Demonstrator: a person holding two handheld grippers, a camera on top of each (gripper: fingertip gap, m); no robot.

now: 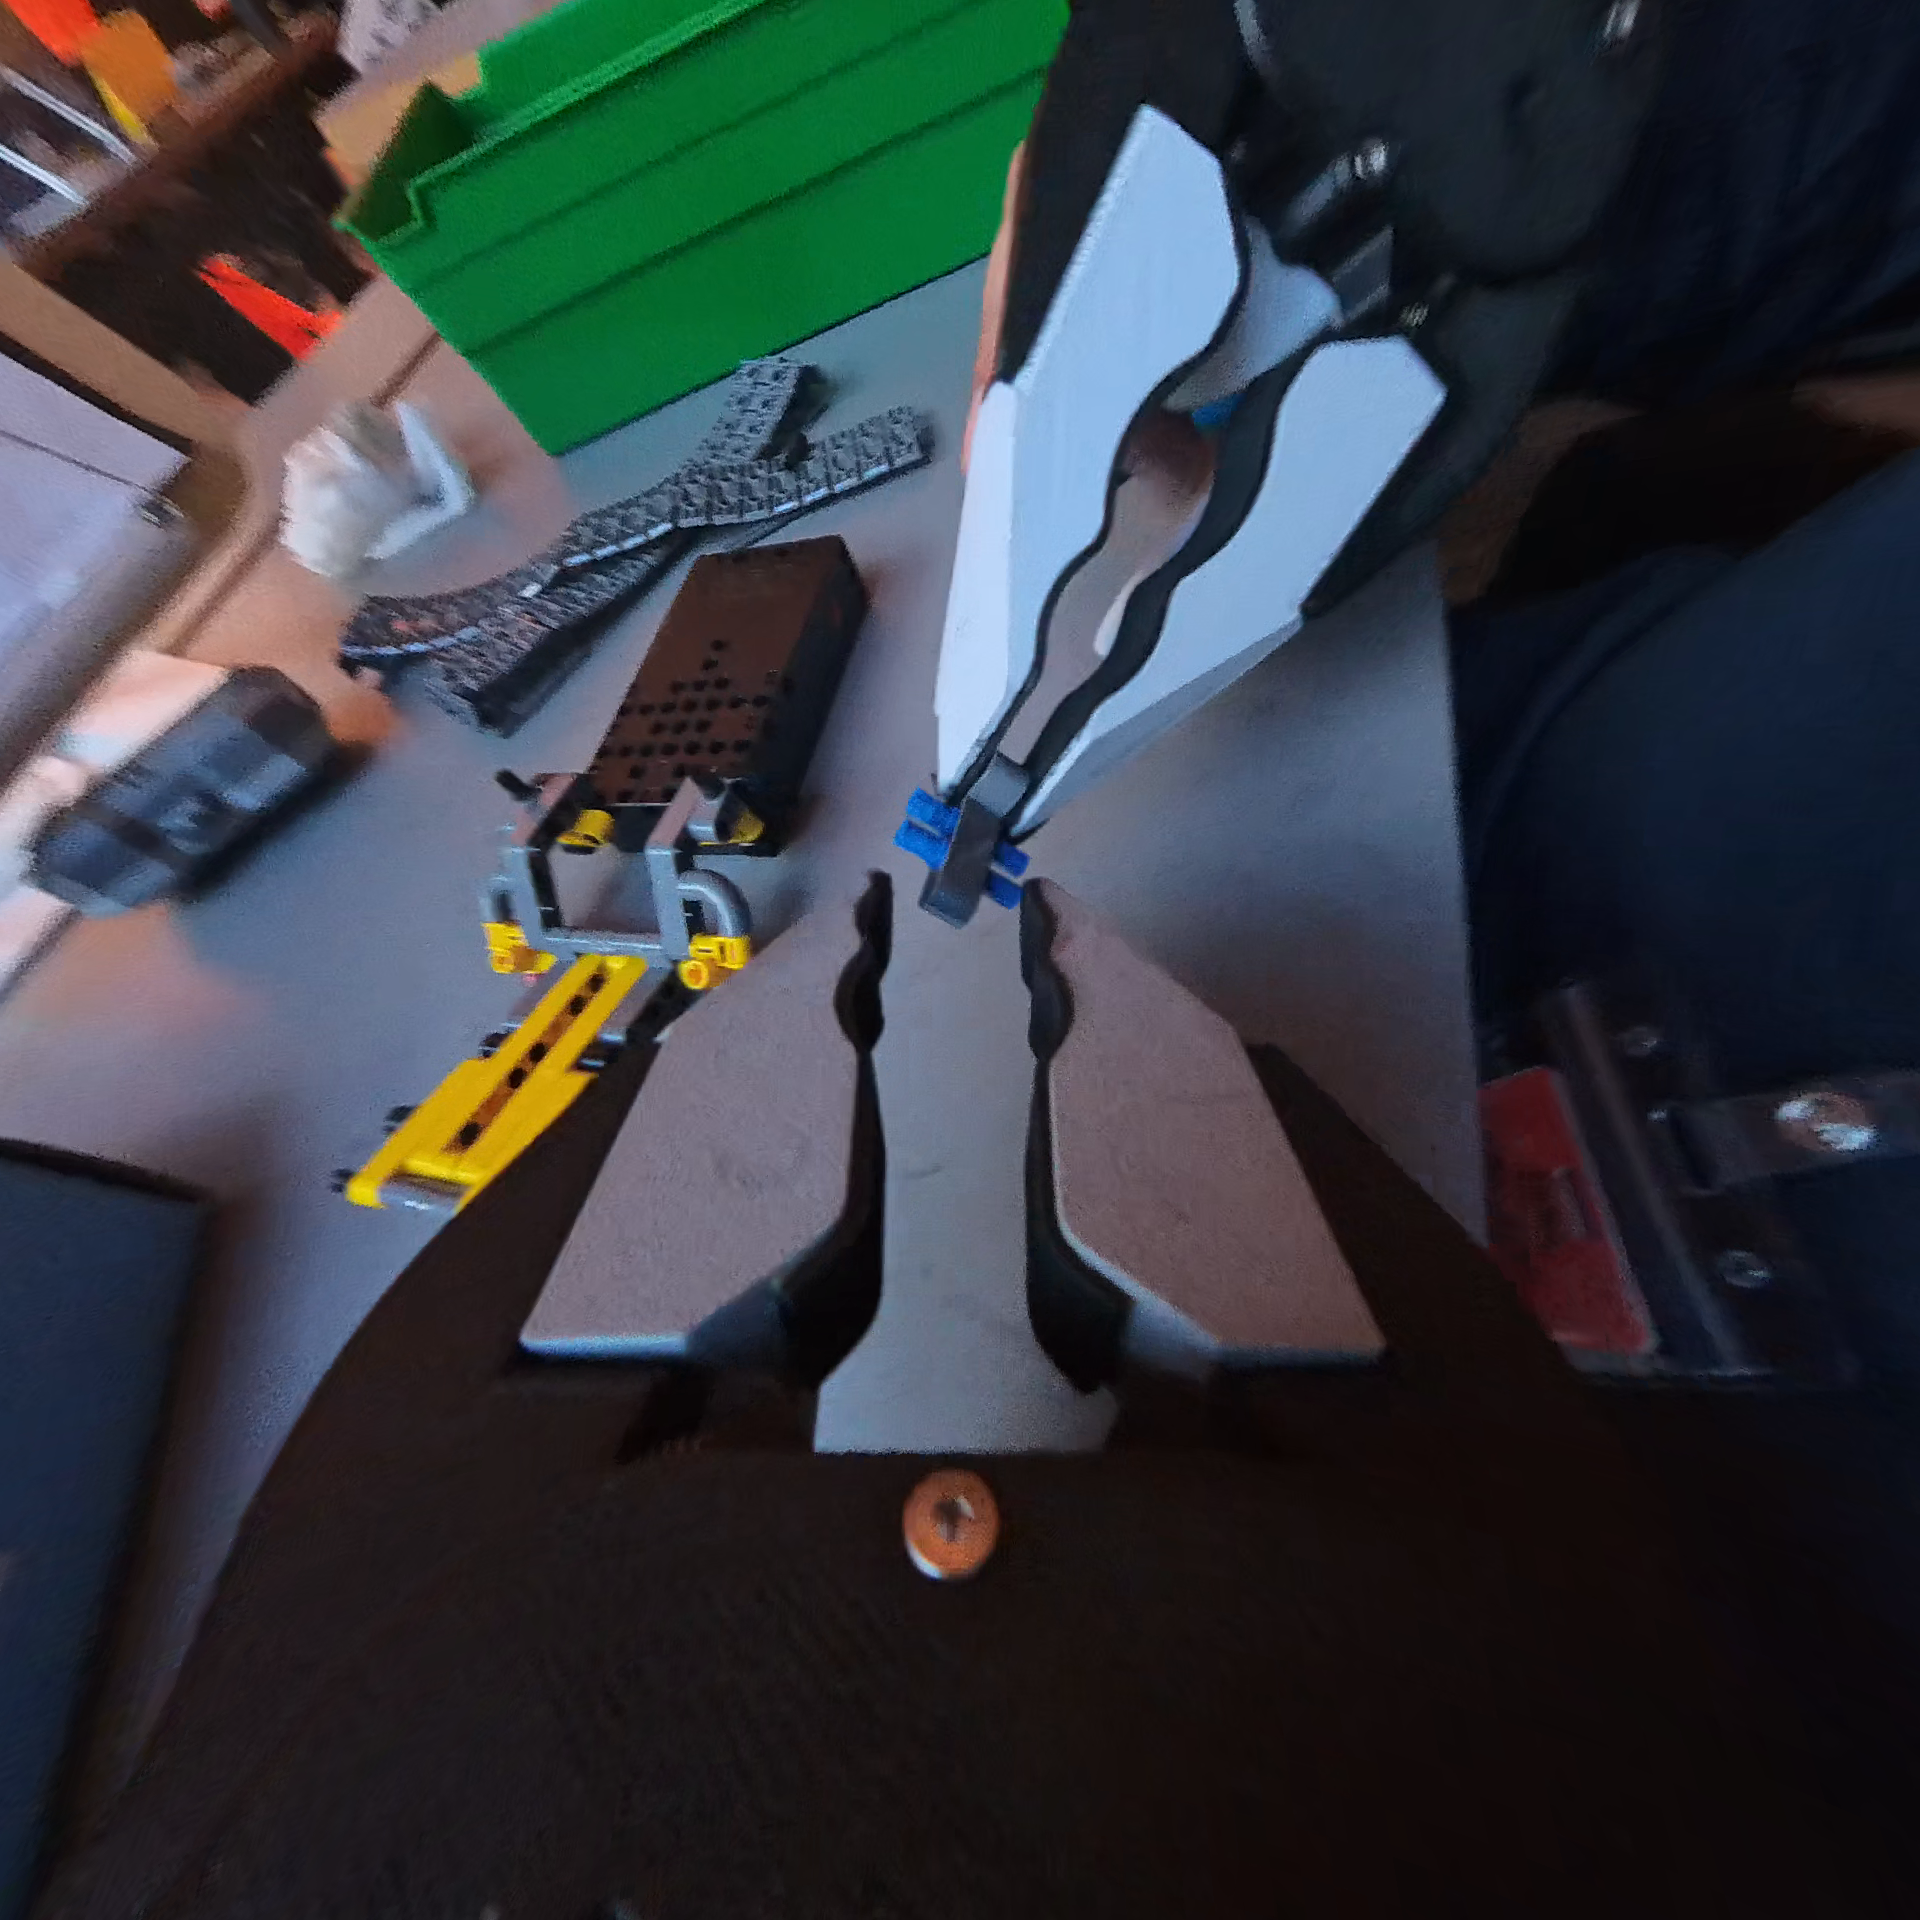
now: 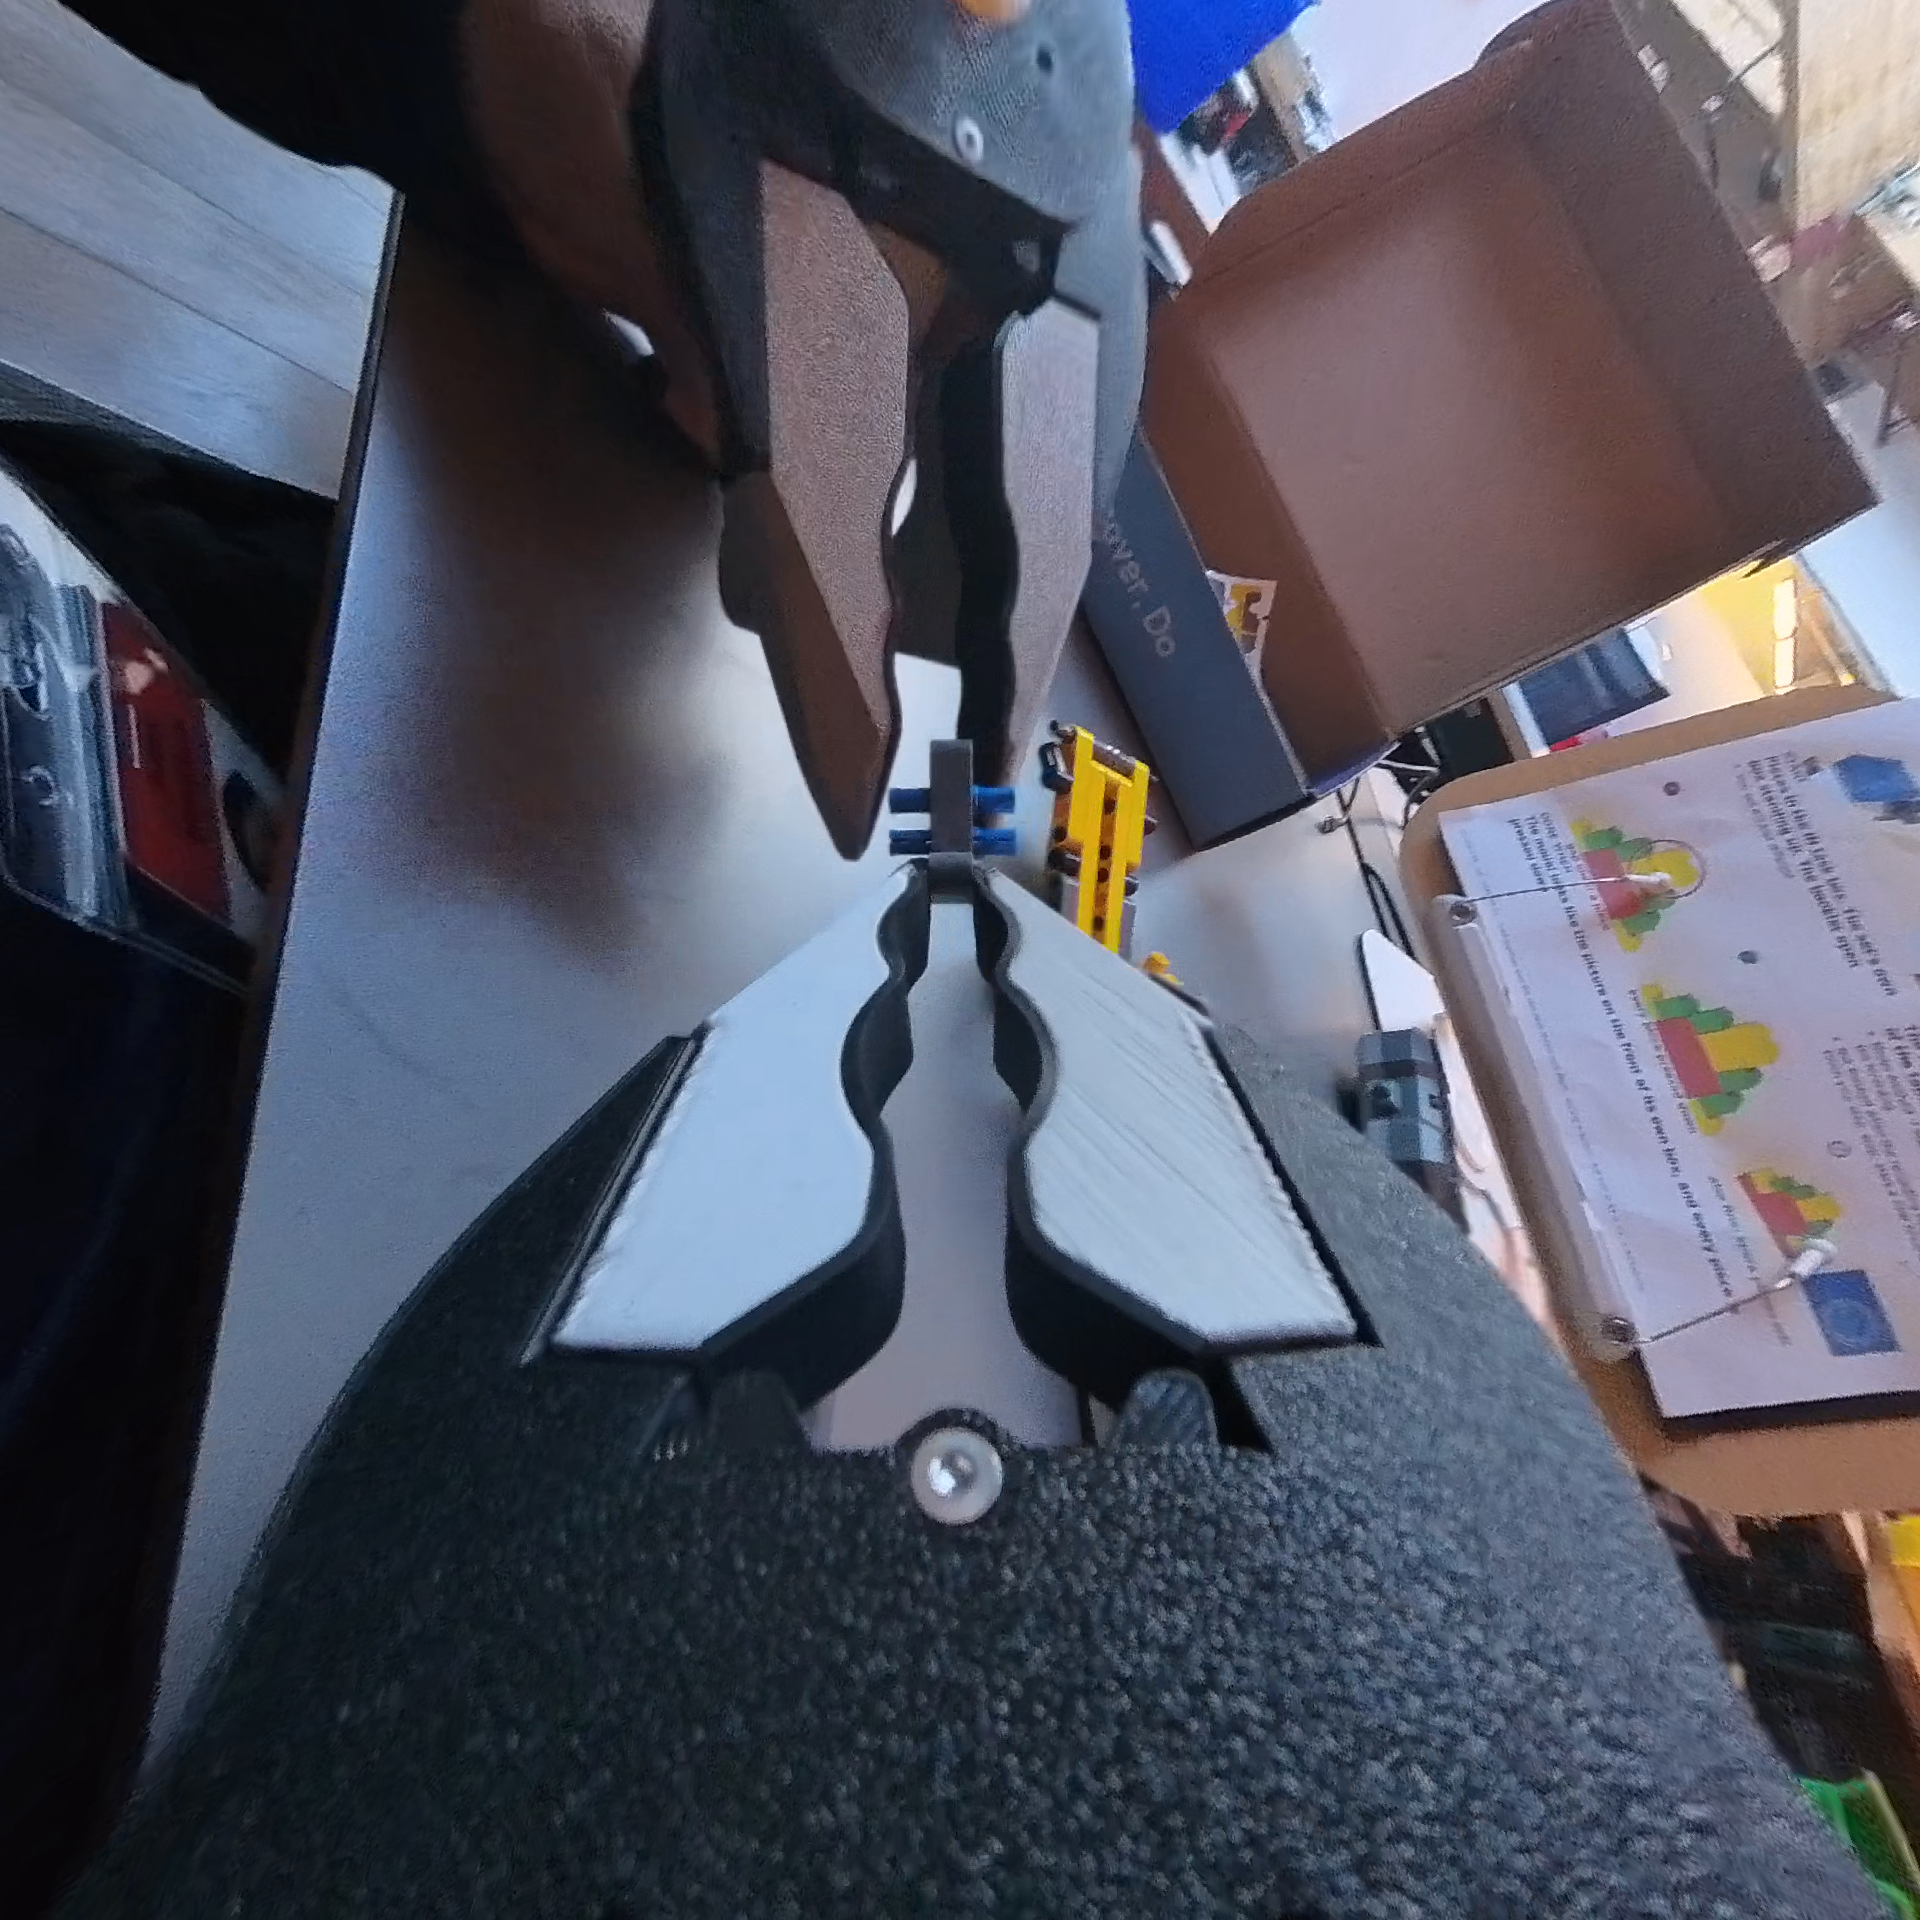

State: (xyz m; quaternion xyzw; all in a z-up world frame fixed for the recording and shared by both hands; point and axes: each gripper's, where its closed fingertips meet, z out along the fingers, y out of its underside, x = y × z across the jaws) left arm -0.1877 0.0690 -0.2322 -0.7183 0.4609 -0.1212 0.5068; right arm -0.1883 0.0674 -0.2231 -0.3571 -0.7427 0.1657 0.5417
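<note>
- Grippers meet over the grey table (image 1: 1247, 727), tip to tip, close to 1 of its long edges.
- Right gripper (image 2: 948, 883) has its 2 white fingers pinched almost together on the lower end of a small dark grey piece (image 2: 951, 805), held clear of the table. 2 blue pins (image 2: 992, 821) run through the piece and stick out on both sides.
- Left gripper (image 1: 951, 904) is parted to a moderate gap and holds nothing. Seen from the right wrist view, its 2 brown-faced fingers stand on either side of the grey piece, level with the blue pins; whether either finger touches them I cannot tell.
- Toward the middle of the table lies a grey and yellow frame (image 1: 613, 914) joined to a black perforated block (image 1: 748, 665), with a yellow beam (image 1: 509, 1091) just beside it on the nearer side.
- Beyond the block, dark track strips (image 1: 644, 551) lie crossed over each other, and a green bin (image 1: 707, 208) stands toward the far end of the table.
- A blurred dark object (image 1: 177, 800) sits off toward the opposite long edge.
- Past that edge, the right wrist view shows a cardboard box (image 2: 1455, 364), a dark flat box (image 2: 1174, 644) under it, and a printed sheet (image 2: 1714, 1039) with coloured brick pictures fixed to a board.
</note>
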